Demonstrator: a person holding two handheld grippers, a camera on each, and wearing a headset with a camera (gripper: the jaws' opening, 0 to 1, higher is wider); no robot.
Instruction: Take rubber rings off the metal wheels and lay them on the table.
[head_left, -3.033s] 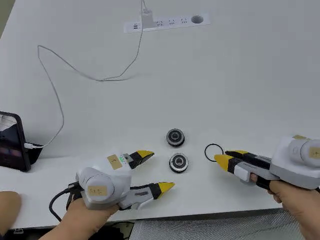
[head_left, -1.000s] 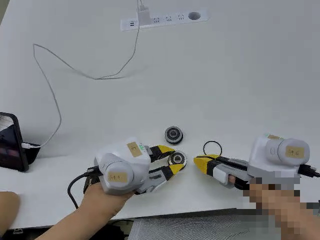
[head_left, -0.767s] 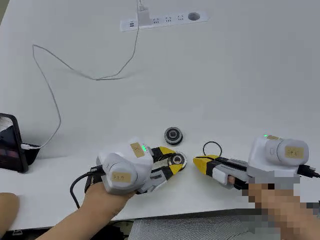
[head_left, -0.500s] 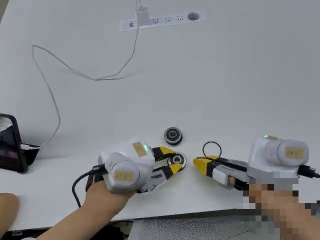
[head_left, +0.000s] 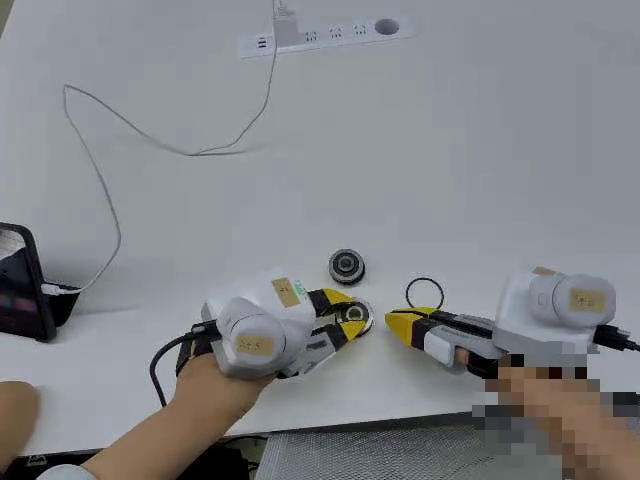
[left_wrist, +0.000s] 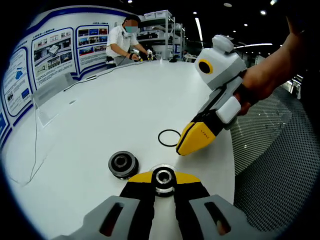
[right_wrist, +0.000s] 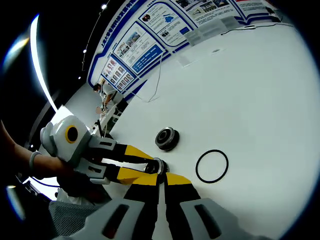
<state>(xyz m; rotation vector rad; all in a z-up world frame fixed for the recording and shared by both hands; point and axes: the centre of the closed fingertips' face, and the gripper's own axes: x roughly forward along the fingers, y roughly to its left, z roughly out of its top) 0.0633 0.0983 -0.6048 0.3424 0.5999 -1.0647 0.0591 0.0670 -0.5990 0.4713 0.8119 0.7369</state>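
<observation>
The left gripper (left_wrist: 164, 178) clamps a metal wheel (left_wrist: 164, 176) between its yellow jaw tips, low over the near edge of the white table (head_left: 450, 150). The right gripper (head_left: 400, 322) points at it from just beside, jaws pressed together on nothing. Just beyond its tips a loose rubber ring (right_wrist: 196, 167) lies flat, and a second wheel (head_left: 346, 266) stands near it, farther back.

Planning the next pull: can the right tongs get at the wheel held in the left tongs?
Probably yes. The left tongs pinch the wheel from two sides, its side toward the right tongs uncovered, and only bare table lies between. The right tongs are shut, so they'd need opening.
</observation>
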